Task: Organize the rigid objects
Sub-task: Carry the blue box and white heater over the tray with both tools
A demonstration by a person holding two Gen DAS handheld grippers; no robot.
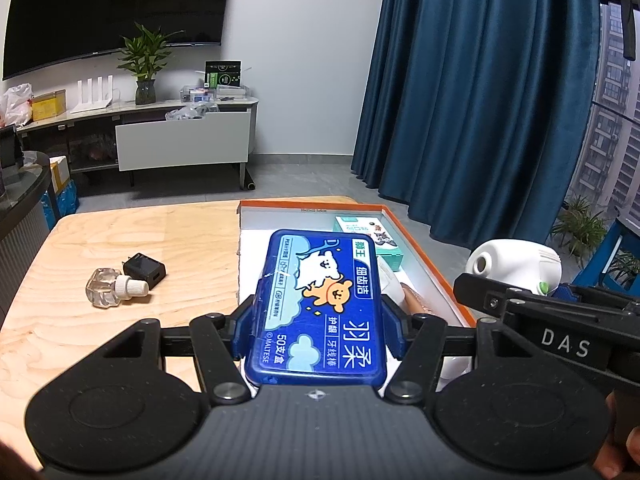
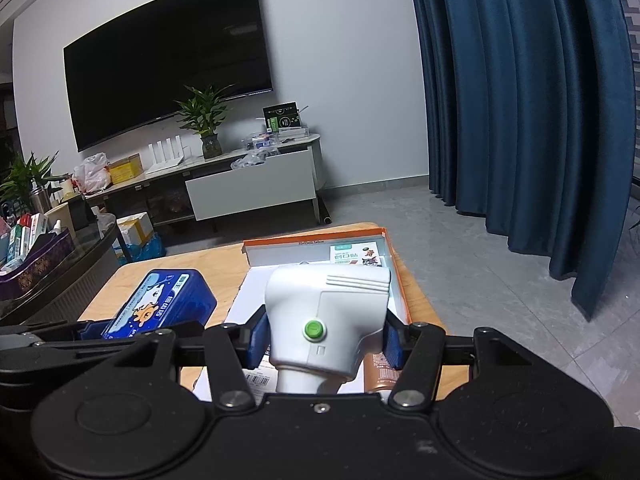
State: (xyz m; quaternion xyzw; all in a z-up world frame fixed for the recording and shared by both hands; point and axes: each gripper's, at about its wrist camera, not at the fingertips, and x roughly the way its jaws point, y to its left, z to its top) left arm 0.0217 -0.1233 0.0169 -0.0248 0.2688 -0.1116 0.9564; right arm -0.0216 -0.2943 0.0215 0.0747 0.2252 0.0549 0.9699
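Up close through the left wrist view: left hand-held gripper (image 1: 316, 316) pinching a glossy blue floss-pick box (image 1: 320, 308) with cartoon animals and white lettering, held over the near left part of an orange-rimmed tray (image 1: 424, 248). Far inside the tray, a teal-and-white carton (image 1: 370, 236). Left on the wooden table (image 1: 120, 320), a clear bottle with a white cap (image 1: 114, 288) touching a black plug adapter (image 1: 144, 270).

Through the right wrist view: right hand-held gripper (image 2: 324, 340) clamped on a white thermometer gun (image 2: 326, 316) with a green button and ridged top, above the tray's near half.
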